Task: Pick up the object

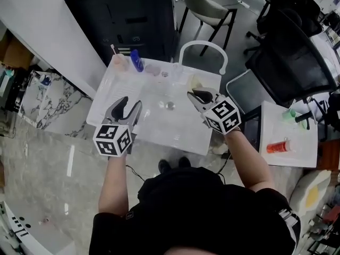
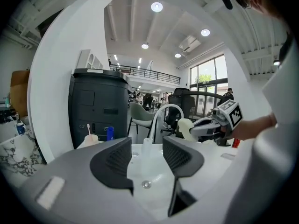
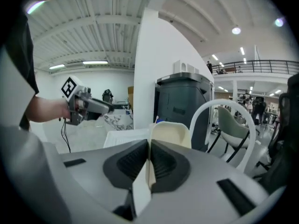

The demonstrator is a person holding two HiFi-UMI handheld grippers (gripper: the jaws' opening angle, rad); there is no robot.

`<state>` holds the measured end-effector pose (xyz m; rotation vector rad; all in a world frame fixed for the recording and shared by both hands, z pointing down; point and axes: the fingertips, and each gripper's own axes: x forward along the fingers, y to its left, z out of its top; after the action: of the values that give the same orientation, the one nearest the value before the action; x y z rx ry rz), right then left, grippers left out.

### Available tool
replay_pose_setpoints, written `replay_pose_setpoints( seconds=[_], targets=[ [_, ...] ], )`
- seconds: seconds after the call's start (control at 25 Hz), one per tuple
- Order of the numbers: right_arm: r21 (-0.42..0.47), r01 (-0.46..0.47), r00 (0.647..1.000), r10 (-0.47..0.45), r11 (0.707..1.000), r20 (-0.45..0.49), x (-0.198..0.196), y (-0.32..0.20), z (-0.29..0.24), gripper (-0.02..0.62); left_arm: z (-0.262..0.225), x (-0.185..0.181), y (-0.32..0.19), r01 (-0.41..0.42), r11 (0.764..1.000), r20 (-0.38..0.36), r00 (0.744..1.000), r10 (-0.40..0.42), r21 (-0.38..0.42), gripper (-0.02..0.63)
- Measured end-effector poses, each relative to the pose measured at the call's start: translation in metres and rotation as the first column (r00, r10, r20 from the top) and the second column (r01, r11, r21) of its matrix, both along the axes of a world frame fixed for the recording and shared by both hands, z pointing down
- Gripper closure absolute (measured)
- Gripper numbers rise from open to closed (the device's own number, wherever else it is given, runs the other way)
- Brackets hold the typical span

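White tray table, open office w/ chairs.
Your L gripper is spread, empty; R gripper pinches cream scoop; dark cabinet behind.

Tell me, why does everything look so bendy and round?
Left gripper view: wide lens bends the pillar, corners go black, ceiling lights glare. Right gripper view: same bending and black corners. Head view: straighter, but the floor glints.
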<state>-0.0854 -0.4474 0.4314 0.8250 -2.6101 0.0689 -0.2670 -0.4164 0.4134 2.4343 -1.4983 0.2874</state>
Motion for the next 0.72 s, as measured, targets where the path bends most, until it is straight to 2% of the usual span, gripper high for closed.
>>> replay_pose_setpoints(
  seconds=[0.12,0.28,0.44,0.72],
  targets=[
    [0.0,-0.009,0.991,0.009,1.0,0.131,0.002,0.012,-0.025,0.563,-0.009,-0.002,0.003,0.011,1.0,-0.002,1.0,-0.011,0.017,0.393],
    [-0.005,-0.019,0.963,0.02,1.0,0.269,0.01,0.029,-0.052,0.563,-0.024,-0.005,0.007,0.028,0.998,-0.011,1.0,-0.028,0.049,0.402],
    [0.006,-0.041,0.948,0.037,0.999,0.315,0.022,0.04,-0.064,0.563,-0.032,-0.006,0.01,0.039,0.997,-0.013,0.999,-0.038,0.072,0.411],
    [0.052,-0.097,0.938,0.074,0.994,0.338,0.036,0.044,-0.077,0.566,-0.031,-0.004,0.014,0.046,0.996,-0.02,0.999,-0.044,0.078,0.419]
  ],
)
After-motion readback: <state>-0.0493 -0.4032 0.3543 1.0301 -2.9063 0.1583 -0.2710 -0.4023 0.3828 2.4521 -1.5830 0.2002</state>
